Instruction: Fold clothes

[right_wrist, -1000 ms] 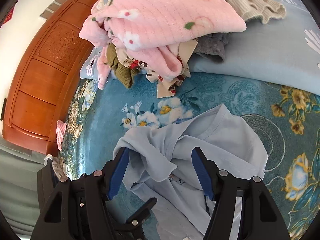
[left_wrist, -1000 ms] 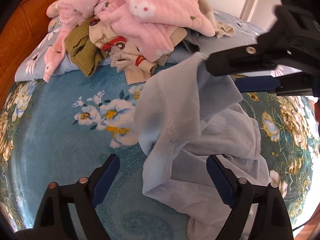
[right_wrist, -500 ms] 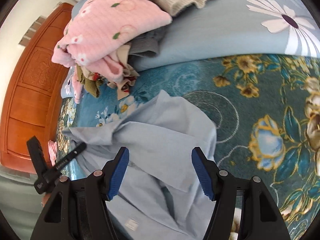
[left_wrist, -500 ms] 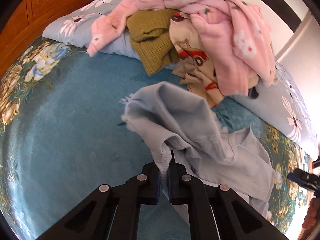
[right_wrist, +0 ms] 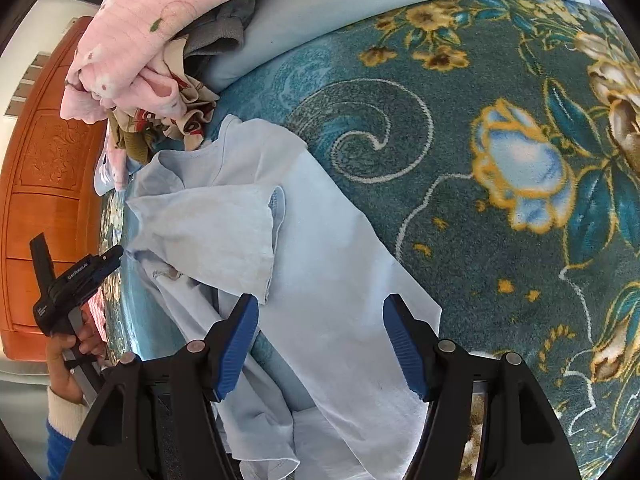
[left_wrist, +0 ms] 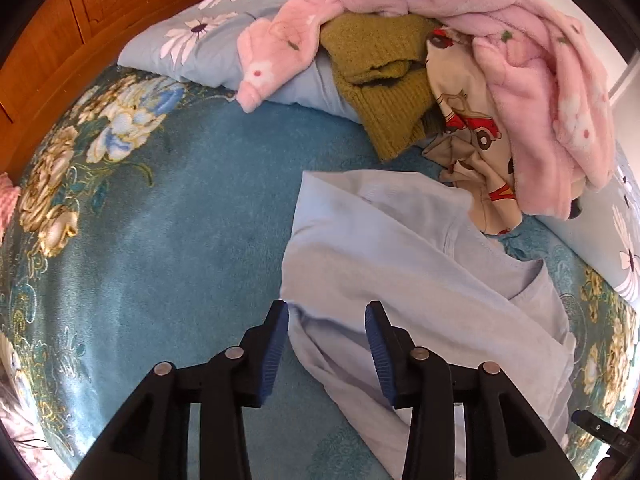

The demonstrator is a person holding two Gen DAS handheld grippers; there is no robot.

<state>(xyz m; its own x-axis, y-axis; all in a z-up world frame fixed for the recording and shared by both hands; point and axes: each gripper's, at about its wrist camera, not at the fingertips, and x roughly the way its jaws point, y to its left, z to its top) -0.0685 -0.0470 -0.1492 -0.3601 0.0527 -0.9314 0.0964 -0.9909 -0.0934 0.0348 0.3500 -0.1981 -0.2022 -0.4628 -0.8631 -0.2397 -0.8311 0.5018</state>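
Left wrist view first. The left gripper (left_wrist: 326,344) hangs low over the bed with its jaws wide apart, holding nothing. The blue shirt (left_wrist: 400,264) lies right in front of it and runs off to its right. One edge of the shirt sits just between the fingers (left_wrist: 276,344). The shirt looks thin, soft and light. I think it will flop and bunch up if you grab it in the middle. A good place to pinch looks like that near edge, or the neck hole further ahead. Past the shirt is the pile (left_wrist: 460,60) of pink, green and car-print clothes. It touches the far end of the shirt, so a pull might drag some of it along. The lower right end of the shirt is hidden behind the gripper.

Right wrist view next. The right gripper (right_wrist: 320,344) is also wide open with nothing in it. The shirt (right_wrist: 328,264) lies under and ahead of it, to its left side, on the blanket (right_wrist: 500,120). One flap (right_wrist: 216,232) is folded over on top, maybe a sleeve, but I cannot tell for sure. The corner near the right finger looks flat and easy to pinch. The near part of the shirt is crumpled and runs out of the picture, so its bottom hem is hard to find. Far off to the left, a hand (right_wrist: 76,352) holds the left gripper (right_wrist: 76,276), but its jaws are too small to make out here.
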